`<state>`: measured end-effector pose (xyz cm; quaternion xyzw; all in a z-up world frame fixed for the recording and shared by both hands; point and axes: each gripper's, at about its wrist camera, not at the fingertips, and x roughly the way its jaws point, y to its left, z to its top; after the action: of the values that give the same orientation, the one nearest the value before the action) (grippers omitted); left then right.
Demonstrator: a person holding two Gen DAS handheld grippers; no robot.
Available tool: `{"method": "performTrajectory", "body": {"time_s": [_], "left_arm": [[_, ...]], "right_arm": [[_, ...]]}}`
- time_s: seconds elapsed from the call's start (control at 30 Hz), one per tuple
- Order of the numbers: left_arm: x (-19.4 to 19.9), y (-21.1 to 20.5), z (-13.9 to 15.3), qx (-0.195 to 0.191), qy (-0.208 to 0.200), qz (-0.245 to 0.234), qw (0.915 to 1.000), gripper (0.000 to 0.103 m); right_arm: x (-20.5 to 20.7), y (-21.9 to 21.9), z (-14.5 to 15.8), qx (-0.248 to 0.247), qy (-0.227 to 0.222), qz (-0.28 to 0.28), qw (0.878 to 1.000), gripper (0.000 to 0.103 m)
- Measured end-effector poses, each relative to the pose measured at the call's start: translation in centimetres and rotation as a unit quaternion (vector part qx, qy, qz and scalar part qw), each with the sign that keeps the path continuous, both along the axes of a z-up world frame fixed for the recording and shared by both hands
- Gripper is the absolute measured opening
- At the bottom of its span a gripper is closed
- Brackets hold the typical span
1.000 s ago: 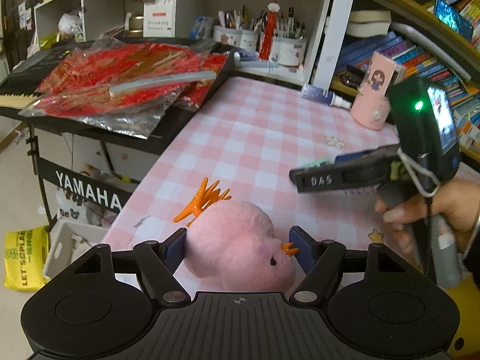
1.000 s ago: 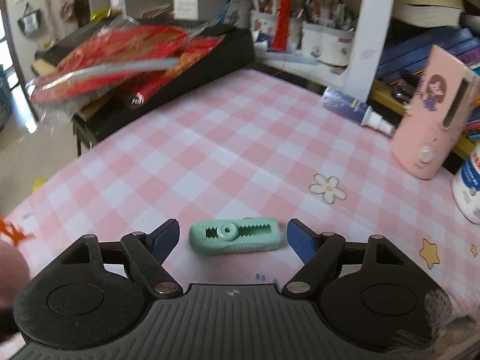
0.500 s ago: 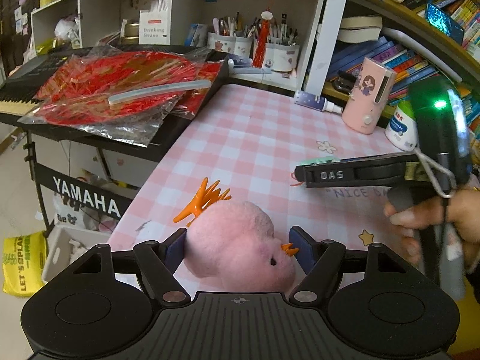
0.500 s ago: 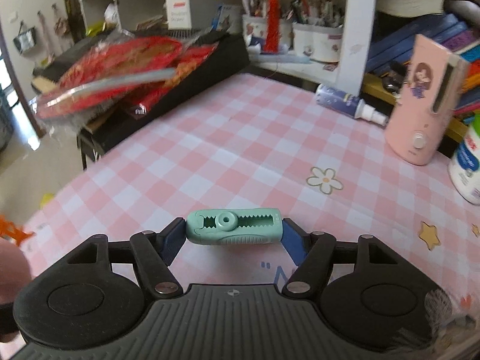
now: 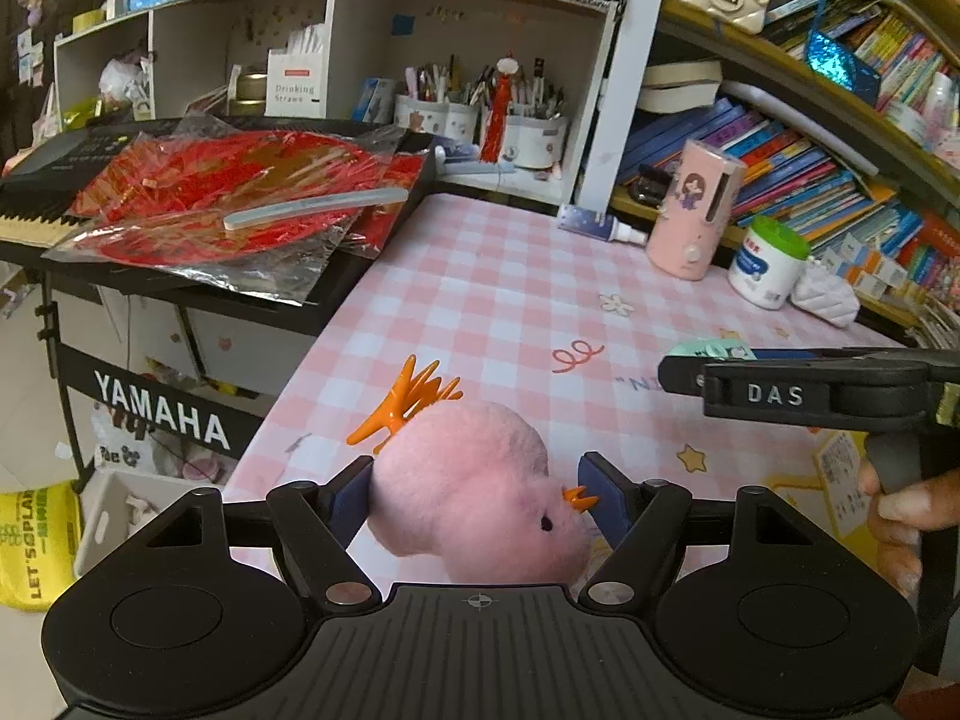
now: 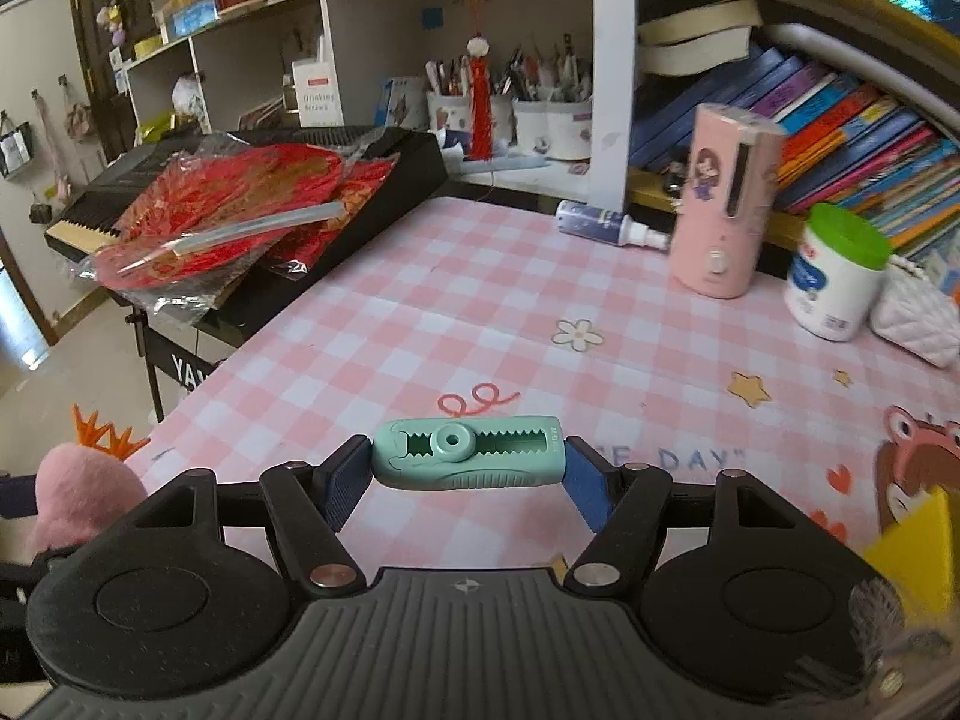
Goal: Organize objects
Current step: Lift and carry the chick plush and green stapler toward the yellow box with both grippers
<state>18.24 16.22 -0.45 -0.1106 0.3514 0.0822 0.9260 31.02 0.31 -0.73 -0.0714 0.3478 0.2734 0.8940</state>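
The right gripper (image 6: pixel 465 483) had just closed its jaws on the green eraser (image 6: pixel 468 453) – now lifted at lower centre above the worktop (image 6: pixel 480 300); the left gripper (image 5: pixel 477 504) gripped the pink plush (image 5: pixel 474 492), both ready to carry.

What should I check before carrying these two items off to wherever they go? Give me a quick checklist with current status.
1. Left gripper grip on the pink plush chick: both pads press into its sides: ok.
2. Right gripper grip on the green slide eraser: jaws have just closed on it, pads on both ends: ok.
3. Eraser lifted off the checked tablecloth: looks raised, contact underneath hidden: cannot tell.
4. Grippers apart from each other: a gap shows between them in the left view: ok.
5. Path ahead: the pink dispenser, the green-lidded jar and the spray bottle stand along the far edge, middle bare: ok.
6. Drop-off spot: none identifiable: cannot tell.
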Motion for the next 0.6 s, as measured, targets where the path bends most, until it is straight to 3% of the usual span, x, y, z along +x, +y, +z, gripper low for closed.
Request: {"method": "performTrajectory", "body": {"time_s": [0.6], "left_arm": [[-7.9,-0.7,0.5,-0.008,-0.022,-0.032,0.9992,0.073]], "right_arm": [[-10.9,-2.9,0.7,-0.004,0.002,-0.057,0.998,0.067]]}}
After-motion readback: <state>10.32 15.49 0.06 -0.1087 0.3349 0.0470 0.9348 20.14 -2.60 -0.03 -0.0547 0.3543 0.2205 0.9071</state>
